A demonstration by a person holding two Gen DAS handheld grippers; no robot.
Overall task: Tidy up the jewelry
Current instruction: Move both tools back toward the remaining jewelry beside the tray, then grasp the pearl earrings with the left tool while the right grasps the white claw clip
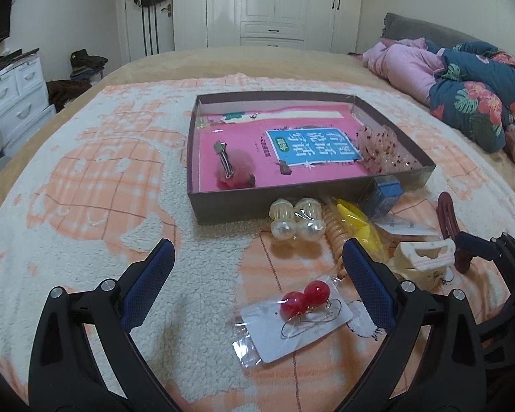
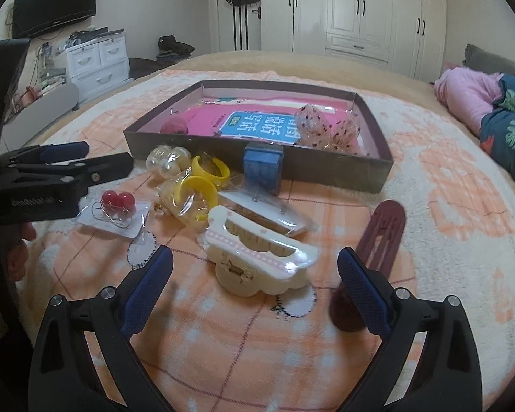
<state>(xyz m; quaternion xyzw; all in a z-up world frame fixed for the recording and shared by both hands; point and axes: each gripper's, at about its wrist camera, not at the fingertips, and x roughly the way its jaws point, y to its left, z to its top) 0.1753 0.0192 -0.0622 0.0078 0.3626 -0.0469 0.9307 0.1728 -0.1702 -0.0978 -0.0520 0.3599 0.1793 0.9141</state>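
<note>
A shallow dark box (image 1: 223, 206) (image 2: 329, 171) lies on the blanket, holding a pink book, a pink pom hair clip (image 1: 231, 168) and a dotted pink scrunchie (image 1: 381, 147) (image 2: 326, 130). Loose pieces lie in front of it: packeted pearl earrings (image 1: 297, 221), yellow bangles (image 2: 202, 185), a small blue box (image 2: 262, 168), a white hair claw (image 2: 254, 250) and a maroon clip (image 2: 381, 237). My left gripper (image 1: 257, 250) is open above carded red ball earrings (image 1: 298, 304) (image 2: 116, 202). My right gripper (image 2: 255, 257) is open, straddling the white claw without touching it.
An orange coiled hair tie (image 1: 336, 230) and a flat earring card (image 2: 267, 213) lie among the pieces. Folded quilts (image 1: 470, 96) sit at the bed's right. White drawers (image 2: 96, 58) stand beyond the left edge, and a hand (image 2: 20, 240) holds the left gripper.
</note>
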